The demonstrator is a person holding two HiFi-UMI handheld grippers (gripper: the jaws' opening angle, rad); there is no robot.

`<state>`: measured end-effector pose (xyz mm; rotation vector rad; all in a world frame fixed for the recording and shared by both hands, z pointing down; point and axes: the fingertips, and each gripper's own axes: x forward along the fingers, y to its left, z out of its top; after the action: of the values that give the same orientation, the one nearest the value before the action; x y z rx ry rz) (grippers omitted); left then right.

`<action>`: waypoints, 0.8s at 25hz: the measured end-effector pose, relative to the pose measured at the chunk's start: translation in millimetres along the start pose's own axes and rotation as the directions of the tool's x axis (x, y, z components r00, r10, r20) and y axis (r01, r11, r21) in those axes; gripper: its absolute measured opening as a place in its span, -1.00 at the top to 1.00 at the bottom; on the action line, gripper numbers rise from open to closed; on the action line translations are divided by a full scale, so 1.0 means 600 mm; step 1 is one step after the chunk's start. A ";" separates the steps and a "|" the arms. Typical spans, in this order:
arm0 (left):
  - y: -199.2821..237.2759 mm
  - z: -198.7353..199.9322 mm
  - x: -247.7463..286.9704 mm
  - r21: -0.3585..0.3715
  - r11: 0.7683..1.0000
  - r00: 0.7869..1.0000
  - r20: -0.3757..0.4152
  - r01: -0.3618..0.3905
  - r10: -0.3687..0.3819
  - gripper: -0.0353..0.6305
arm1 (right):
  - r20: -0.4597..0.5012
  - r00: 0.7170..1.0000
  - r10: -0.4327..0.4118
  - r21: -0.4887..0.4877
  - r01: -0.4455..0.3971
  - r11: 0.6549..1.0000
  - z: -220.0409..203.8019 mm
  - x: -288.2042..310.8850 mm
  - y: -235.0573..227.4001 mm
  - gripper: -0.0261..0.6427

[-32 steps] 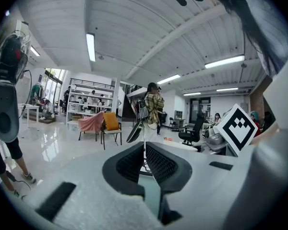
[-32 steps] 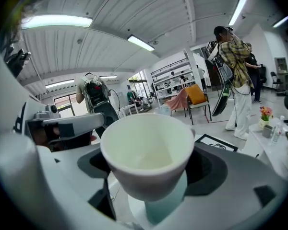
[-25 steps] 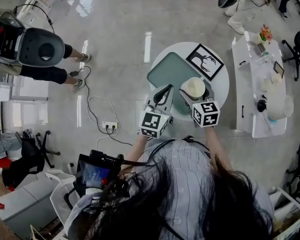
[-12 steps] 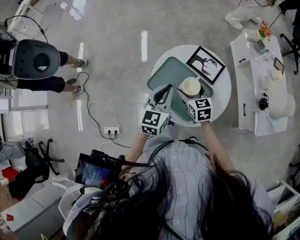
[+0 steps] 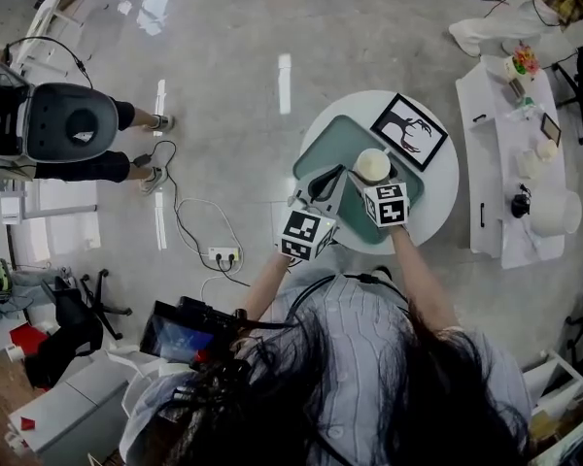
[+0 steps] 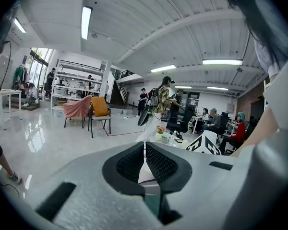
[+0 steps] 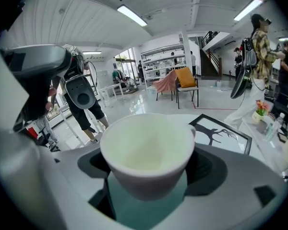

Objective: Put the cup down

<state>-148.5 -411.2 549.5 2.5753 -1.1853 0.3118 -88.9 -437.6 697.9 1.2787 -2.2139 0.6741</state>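
Right now the right gripper point(image 5: 373, 184) clamps the white cup point(image 7: 146, 152) upright over the green tray point(image 5: 323, 149). I can't tell whether it's touching the tray. Left gripper point(image 6: 145, 159) pinched together, empty. Risk: letting go before the base seats, so the cup drops or tips.

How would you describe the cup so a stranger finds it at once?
On the round white table lies a green tray. Over it, the right gripper holds the cup: cream, empty, unlike the flat framed picture nearby.
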 end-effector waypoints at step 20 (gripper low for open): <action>0.013 -0.031 0.001 -0.012 1.000 0.998 -0.056 -0.002 0.002 0.82 | -0.052 0.998 -0.021 -0.012 0.021 1.000 -0.016 0.066 -0.019 -0.29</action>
<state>-155.4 -410.0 568.7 2.5382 -1.1669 0.3731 -94.8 -461.5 732.2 1.2626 -2.1564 0.6781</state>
